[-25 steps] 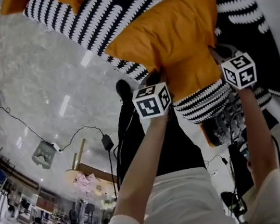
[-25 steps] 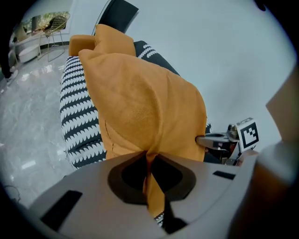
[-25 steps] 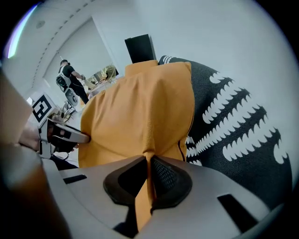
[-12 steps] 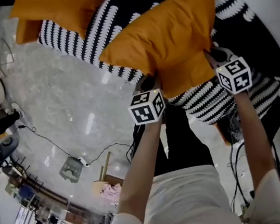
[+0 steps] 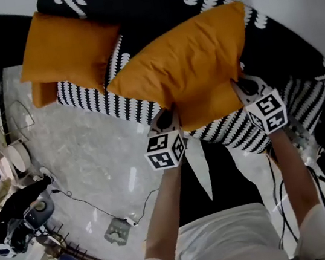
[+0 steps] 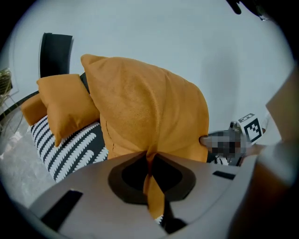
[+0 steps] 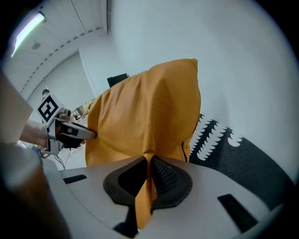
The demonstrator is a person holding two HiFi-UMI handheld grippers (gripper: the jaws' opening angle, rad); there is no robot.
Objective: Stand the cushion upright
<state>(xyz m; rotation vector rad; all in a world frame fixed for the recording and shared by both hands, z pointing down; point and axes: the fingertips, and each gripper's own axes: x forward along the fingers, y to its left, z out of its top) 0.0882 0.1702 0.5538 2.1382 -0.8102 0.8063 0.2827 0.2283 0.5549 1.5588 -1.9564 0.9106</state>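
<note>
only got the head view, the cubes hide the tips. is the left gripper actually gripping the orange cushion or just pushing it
Observer: Gripping. The left gripper view shows the left gripper shut on a pinched fold of the cushion.
Operator: and the right one
Observer: Same. The right gripper is shut on a fold at the cushion's edge, and fabric hangs out below its jaws.
Operator: anything beyond the cushion on that side
Observer: In the right gripper view, only bare wall shows past the cushion's top corner.
</note>
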